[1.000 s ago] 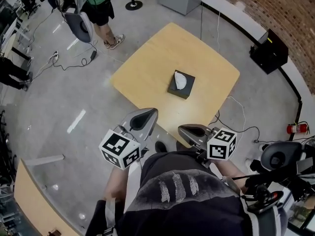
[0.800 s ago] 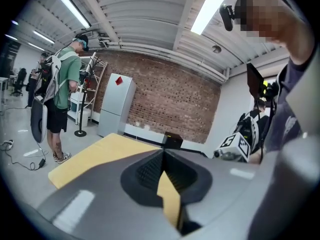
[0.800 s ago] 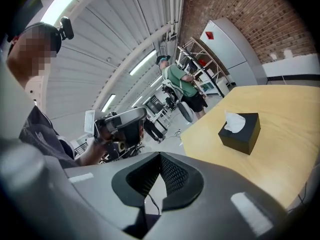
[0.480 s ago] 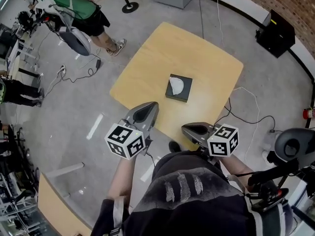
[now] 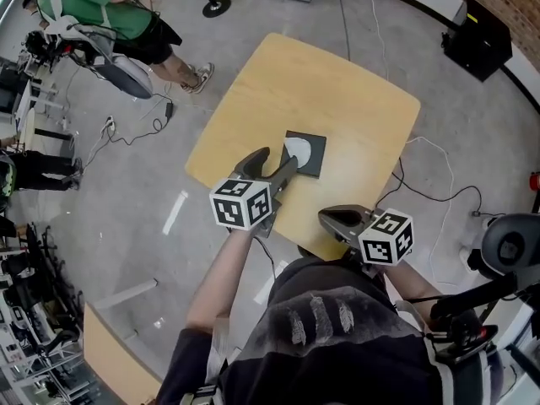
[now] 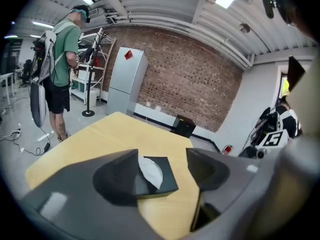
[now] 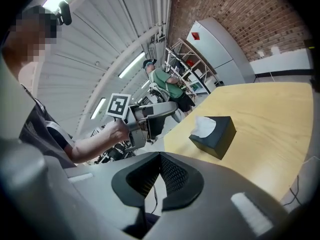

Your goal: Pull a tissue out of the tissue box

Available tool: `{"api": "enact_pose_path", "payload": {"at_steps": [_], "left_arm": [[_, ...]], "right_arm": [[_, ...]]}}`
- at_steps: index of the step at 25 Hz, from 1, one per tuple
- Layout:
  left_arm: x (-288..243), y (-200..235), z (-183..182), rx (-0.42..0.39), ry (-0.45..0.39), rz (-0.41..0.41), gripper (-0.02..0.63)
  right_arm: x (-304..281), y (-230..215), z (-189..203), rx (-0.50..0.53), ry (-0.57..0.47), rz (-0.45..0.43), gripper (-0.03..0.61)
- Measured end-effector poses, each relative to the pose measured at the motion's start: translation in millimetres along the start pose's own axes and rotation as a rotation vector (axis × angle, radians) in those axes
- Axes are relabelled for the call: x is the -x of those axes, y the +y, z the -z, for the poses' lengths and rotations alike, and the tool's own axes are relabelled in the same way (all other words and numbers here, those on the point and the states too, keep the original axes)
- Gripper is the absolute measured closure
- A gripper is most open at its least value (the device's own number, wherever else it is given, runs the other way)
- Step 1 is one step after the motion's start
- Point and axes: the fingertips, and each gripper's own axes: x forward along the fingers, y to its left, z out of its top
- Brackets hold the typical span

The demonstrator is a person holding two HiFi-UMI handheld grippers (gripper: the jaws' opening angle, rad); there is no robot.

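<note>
Now the left gripper (image 5: 274,165), jaws just opened and empty, is the nearer; the tissue (image 6: 151,171) pokes up straight ahead.

legible text: none | brands: none | numbers: none | signs: none

Dark short-sleeved top (image 5: 337,348), perhaps feather-marked; grey left tool (image 5: 274,160) and right tool (image 5: 324,218).
</note>
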Motion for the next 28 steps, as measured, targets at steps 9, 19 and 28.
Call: {"api": "enact_pose_path", "payload": {"at_steps": [9, 19, 28], "left_arm": [[-41, 25, 33, 0.052, 0.135, -0.053, 0.281], [-63, 36, 60, 0.055, 0.239, -0.091, 0.367], [-62, 39, 66, 0.044, 0.227, -0.087, 0.6]], "right_arm": [[-13, -19, -15, 0.094, 0.018, 0.06, 0.58], [-19, -19, -16, 0.106, 0.033, 0.059, 0.58], [-14, -23, -3, 0.081, 0.044, 0.071, 0.58]]}}
